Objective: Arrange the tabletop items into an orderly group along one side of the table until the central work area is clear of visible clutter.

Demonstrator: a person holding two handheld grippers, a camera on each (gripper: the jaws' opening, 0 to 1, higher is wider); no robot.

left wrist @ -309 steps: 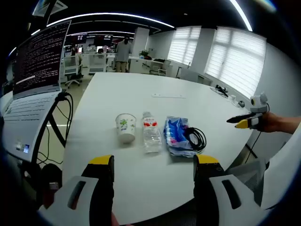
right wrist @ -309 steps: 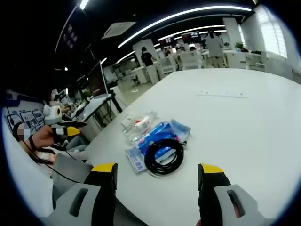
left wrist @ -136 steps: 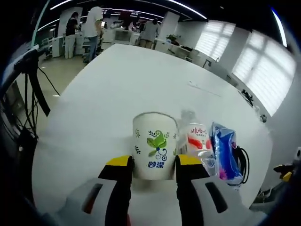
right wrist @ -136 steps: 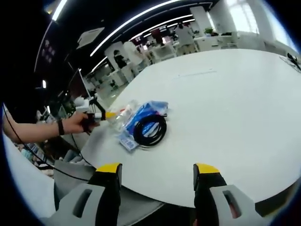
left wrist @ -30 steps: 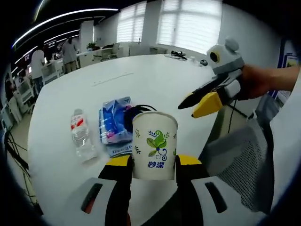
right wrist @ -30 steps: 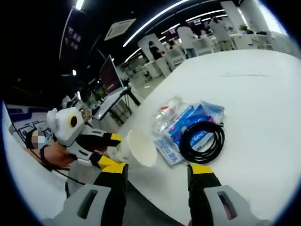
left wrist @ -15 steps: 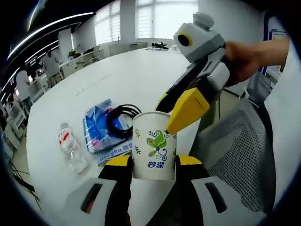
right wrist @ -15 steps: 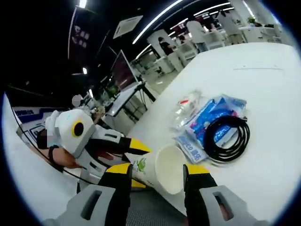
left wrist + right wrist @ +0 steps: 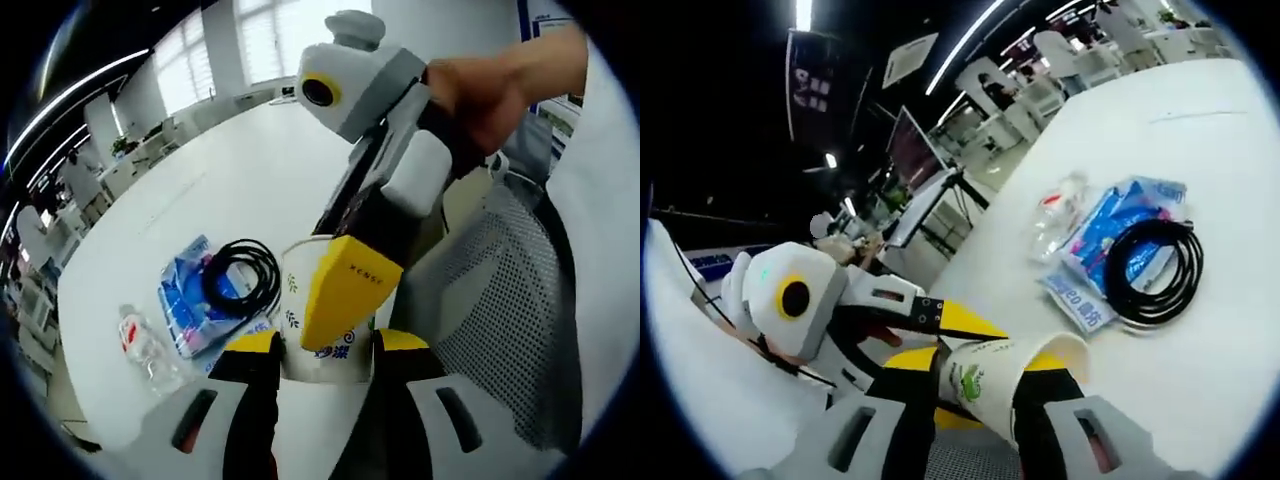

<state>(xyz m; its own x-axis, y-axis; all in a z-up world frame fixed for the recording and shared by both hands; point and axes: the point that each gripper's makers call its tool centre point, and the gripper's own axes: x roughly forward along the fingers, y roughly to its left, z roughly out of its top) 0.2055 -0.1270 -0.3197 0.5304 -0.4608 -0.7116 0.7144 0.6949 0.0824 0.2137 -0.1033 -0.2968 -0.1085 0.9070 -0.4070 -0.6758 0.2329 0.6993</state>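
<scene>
I am in a large open office. From my left gripper view, windows with white blinds (image 9: 215,45) run along the wall at eleven to twelve o'clock, and a grey mesh chair (image 9: 500,300) sits at four o'clock beside the big white table (image 9: 230,170). From my right gripper view, long ceiling light strips (image 9: 970,40) streak across at twelve o'clock, a dark monitor (image 9: 908,140) stands at eleven o'clock, and white chairs (image 9: 1080,50) cluster at one o'clock.
</scene>
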